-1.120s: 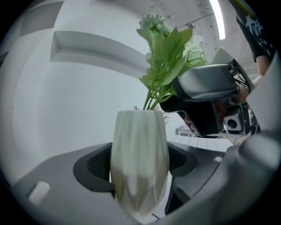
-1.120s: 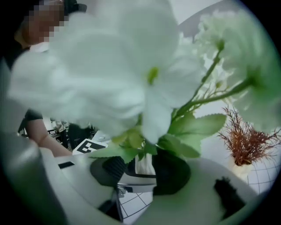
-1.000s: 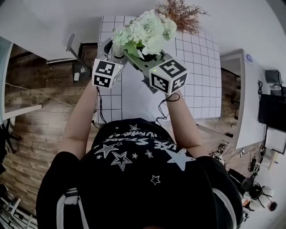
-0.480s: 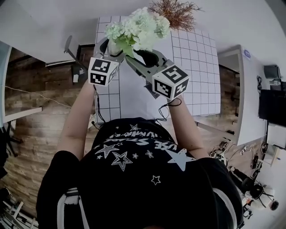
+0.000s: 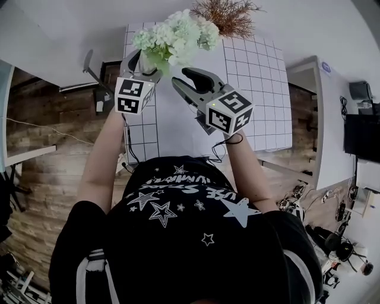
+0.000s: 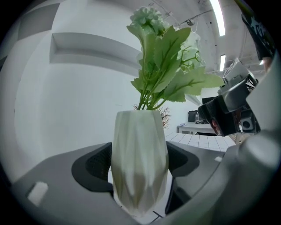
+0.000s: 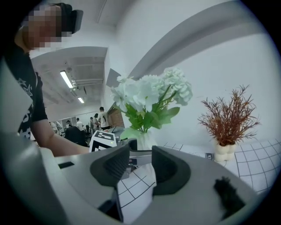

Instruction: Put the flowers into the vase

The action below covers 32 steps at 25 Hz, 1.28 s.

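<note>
White flowers with green leaves (image 5: 172, 38) stand in a white faceted vase (image 6: 139, 154), their stems going down into its mouth. My left gripper (image 5: 144, 62) is shut on the vase, a dark pad against each side (image 6: 94, 169). In the head view the blooms hide the vase. My right gripper (image 5: 185, 80) is open and empty, a little to the right of the flowers and apart from them. The right gripper view shows the flowers (image 7: 149, 92) and vase (image 7: 145, 141) beyond its own empty jaws (image 7: 138, 165).
A reddish dried plant in a small white pot (image 5: 228, 15) stands at the back of the white gridded table (image 5: 261, 89), close behind the flowers and against the white wall. The table's left edge (image 5: 127, 107) drops to a wooden floor.
My right gripper has let go of the flowers and drawn back to the right, toward the person. The flowers now stand free in the vase, still held by my left gripper.
</note>
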Tool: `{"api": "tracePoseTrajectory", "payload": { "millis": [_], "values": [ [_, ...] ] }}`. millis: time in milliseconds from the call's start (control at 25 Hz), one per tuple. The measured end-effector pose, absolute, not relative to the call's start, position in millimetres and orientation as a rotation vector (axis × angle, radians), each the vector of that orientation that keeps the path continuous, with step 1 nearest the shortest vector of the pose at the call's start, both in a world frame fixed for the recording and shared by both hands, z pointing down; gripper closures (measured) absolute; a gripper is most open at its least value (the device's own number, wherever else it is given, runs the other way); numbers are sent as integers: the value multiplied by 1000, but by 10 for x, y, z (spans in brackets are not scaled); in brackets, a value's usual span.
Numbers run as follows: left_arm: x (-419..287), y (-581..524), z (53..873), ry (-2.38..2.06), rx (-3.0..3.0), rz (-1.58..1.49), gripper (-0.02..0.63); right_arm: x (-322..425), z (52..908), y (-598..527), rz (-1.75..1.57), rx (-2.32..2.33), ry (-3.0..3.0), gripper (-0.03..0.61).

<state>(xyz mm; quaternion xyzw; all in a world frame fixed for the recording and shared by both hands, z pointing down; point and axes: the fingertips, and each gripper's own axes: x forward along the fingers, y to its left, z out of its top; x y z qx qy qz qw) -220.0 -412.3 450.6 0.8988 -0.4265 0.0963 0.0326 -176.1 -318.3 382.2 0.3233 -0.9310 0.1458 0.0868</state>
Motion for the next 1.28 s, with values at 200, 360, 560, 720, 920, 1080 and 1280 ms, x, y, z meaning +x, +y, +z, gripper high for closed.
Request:
{"api": "tracePoseTrajectory", "payload": {
  "millis": [200, 360, 560, 720, 920, 1080, 1280],
  "values": [
    [-2203, -4125, 4507, -1315, 2756, 297, 247, -1729, 3814, -3181, 438, 969, -2775, 414],
    [-2229, -4122, 4514, -1325, 2743, 289, 228, -1728, 3815, -3170, 439, 963, -2779, 414],
    [-2255, -4107, 4550, -1332, 2727, 294, 202, -1726, 3832, -3169, 454, 951, -2785, 414],
    [-2228, -4077, 4583, -1315, 2725, 302, 189, -1737, 3855, -3171, 460, 940, -2782, 414],
    [-2257, -3989, 4636, -1310, 2703, 313, 161, -1716, 3888, -3149, 478, 938, -2775, 414],
    [-2380, -3891, 4640, -1371, 2648, 284, 161, -1650, 3902, -3124, 488, 928, -2775, 414],
    [-2578, -3657, 4600, -1494, 2560, 246, 161, -1569, 3895, -3106, 491, 867, -2802, 414]
  ]
}}
